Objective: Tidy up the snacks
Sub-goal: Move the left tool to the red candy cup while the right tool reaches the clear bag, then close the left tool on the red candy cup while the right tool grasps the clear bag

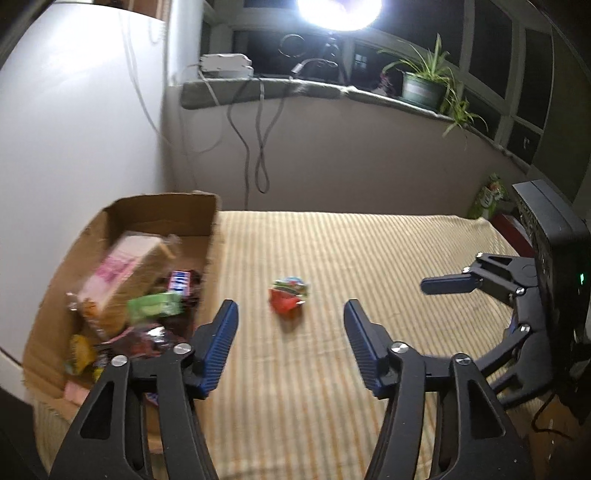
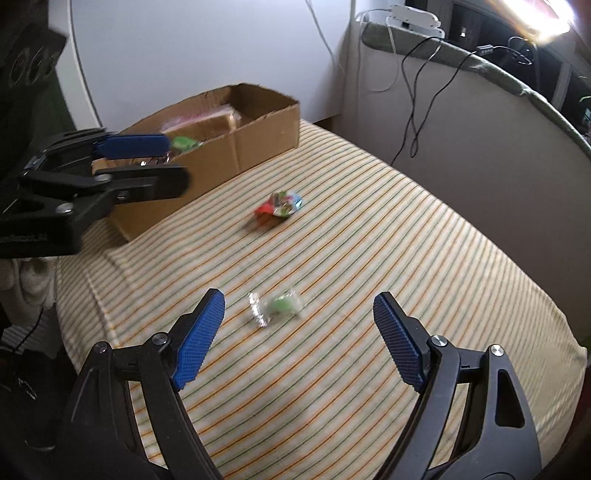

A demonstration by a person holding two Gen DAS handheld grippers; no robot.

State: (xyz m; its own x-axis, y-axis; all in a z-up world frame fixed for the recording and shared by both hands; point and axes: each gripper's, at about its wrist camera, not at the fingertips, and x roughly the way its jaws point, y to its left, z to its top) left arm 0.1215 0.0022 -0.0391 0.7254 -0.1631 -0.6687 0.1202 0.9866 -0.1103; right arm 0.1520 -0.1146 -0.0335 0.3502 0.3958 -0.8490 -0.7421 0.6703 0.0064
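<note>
A cardboard box (image 1: 159,218) (image 2: 258,144) at the left of the striped tabletop holds several snacks, among them a pink-and-tan pack (image 1: 118,273) and a green packet (image 1: 155,306). A crumpled red and green snack wrapper (image 1: 290,297) (image 2: 279,206) lies on the cloth to the right of the box. My left gripper (image 1: 291,307) (image 2: 162,162) is open just short of this wrapper, with nothing in it. A small green candy in clear wrap (image 2: 282,306) lies nearer the front. My right gripper (image 2: 299,297) is open above and around it, apart from it; one of its fingers (image 1: 447,284) shows at the right.
The striped cloth (image 2: 406,240) drops off at the front and right edges. A wall and a sill with cables (image 1: 258,147), a white adapter (image 1: 227,64) and a potted plant (image 1: 424,81) stand behind. A bright lamp (image 1: 340,11) glares overhead.
</note>
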